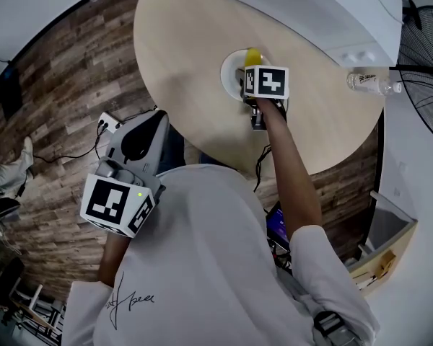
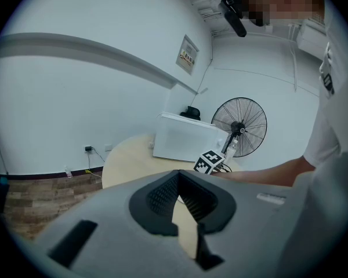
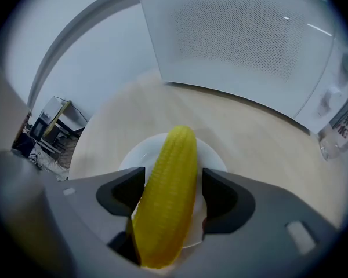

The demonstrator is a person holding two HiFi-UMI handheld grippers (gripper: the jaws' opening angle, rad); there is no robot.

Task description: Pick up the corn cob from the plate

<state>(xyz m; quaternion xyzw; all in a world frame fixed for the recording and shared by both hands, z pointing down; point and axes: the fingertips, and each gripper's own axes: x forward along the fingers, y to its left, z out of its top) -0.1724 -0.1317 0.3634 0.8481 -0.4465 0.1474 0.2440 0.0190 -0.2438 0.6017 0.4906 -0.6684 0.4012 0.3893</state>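
Note:
A yellow corn cob (image 3: 171,196) lies lengthwise between the jaws of my right gripper (image 3: 173,198), which is shut on it. Its far end points out over the white plate (image 3: 211,155). In the head view the corn cob (image 1: 252,55) shows just beyond the marker cube, over the plate (image 1: 229,69) near the middle of the round table (image 1: 187,42); the right gripper (image 1: 250,71) is mostly hidden under the cube. My left gripper (image 1: 150,125) hangs off the table by the person's body. In its own view the left gripper (image 2: 181,204) is shut with nothing in it.
A white microwave (image 1: 310,6) stands at the table's far side. A clear water bottle (image 1: 372,83) lies near the right edge, beside a standing fan (image 1: 426,42). A power strip (image 1: 107,123) and cables lie on the wooden floor to the left.

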